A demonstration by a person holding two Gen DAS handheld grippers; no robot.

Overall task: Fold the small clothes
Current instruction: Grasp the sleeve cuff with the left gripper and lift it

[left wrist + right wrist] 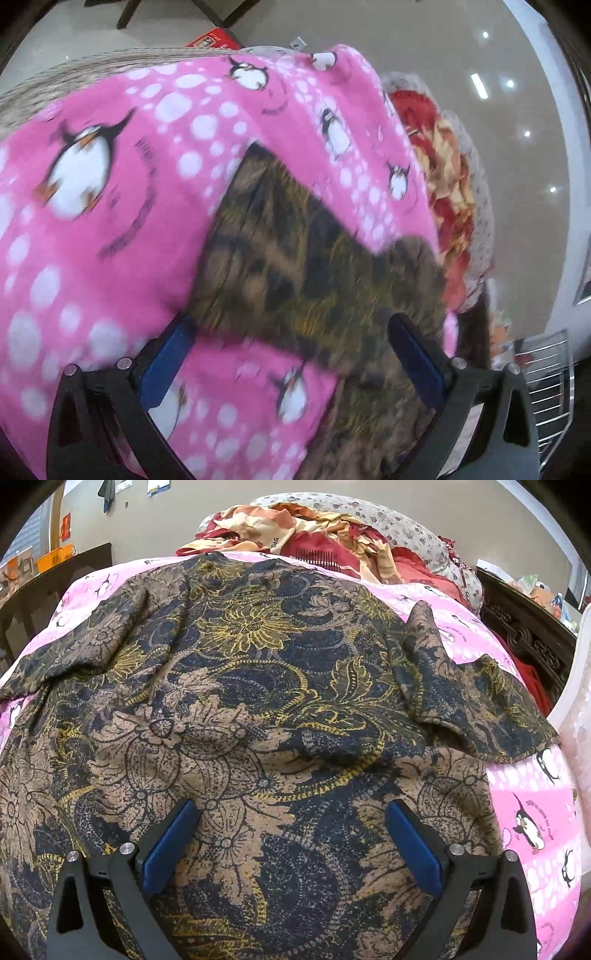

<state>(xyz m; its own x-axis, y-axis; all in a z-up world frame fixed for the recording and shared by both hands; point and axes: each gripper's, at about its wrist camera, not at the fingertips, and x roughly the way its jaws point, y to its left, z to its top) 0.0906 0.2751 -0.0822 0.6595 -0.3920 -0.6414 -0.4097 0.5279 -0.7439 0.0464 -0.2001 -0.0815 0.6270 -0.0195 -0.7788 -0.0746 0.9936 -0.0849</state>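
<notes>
A brown, navy and yellow floral garment point(258, 701) lies spread over a pink penguin-print blanket point(535, 812). One sleeve point(443, 686) is folded inward at the right. My right gripper point(291, 808) is open, its blue fingers just above the garment. In the blurred left wrist view the same garment point(314, 266) lies partly under or beside the pink blanket point(110, 221). My left gripper point(291, 328) is open above the garment's edge, holding nothing.
A heap of red and cream clothes point(295, 531) lies at the far side on a grey floral bedsheet point(406, 528). Dark carved furniture point(528, 635) stands at the right. A wire rack point(550, 387) sits at the lower right in the left wrist view.
</notes>
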